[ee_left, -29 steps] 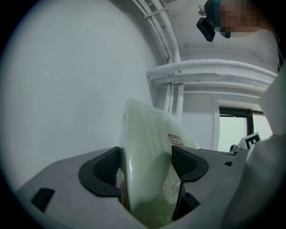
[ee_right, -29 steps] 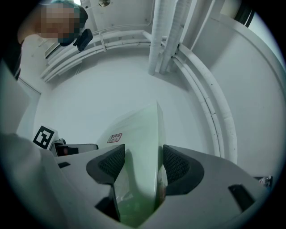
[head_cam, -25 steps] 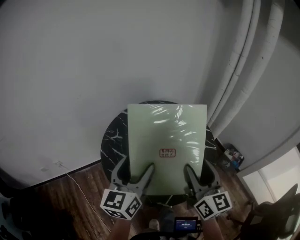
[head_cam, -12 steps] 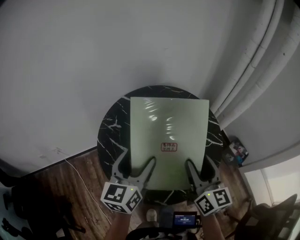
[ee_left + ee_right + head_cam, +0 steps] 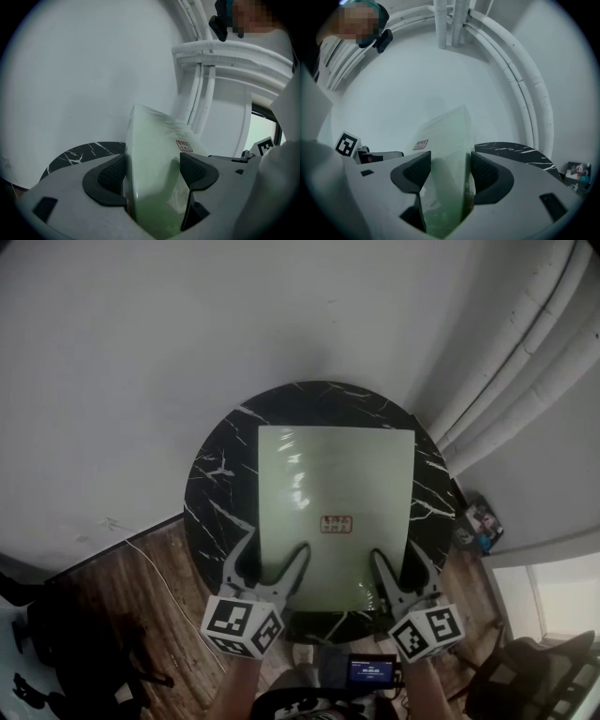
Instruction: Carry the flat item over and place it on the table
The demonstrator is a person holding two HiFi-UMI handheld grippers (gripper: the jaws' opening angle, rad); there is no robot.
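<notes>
A pale green flat board (image 5: 336,512) wrapped in shiny film, with a small red label, lies over the round black marble table (image 5: 211,493) in the head view. My left gripper (image 5: 271,570) is shut on the board's near left edge and my right gripper (image 5: 394,568) is shut on its near right edge. In the left gripper view the green board (image 5: 157,173) stands between the black pads (image 5: 107,178). The right gripper view shows the board (image 5: 447,168) clamped between that gripper's pads (image 5: 486,174). Whether the board rests on the tabletop I cannot tell.
A white wall (image 5: 187,324) stands right behind the table. White pipes (image 5: 534,343) run down at the right. Wooden floor (image 5: 141,596) with a thin cable lies at the near left. Small items (image 5: 478,526) sit on the floor to the right of the table.
The table has come nearer and fuller into view, and the green board now sits lower, centred over the tabletop. Both grippers keep their hold on its near edge.
</notes>
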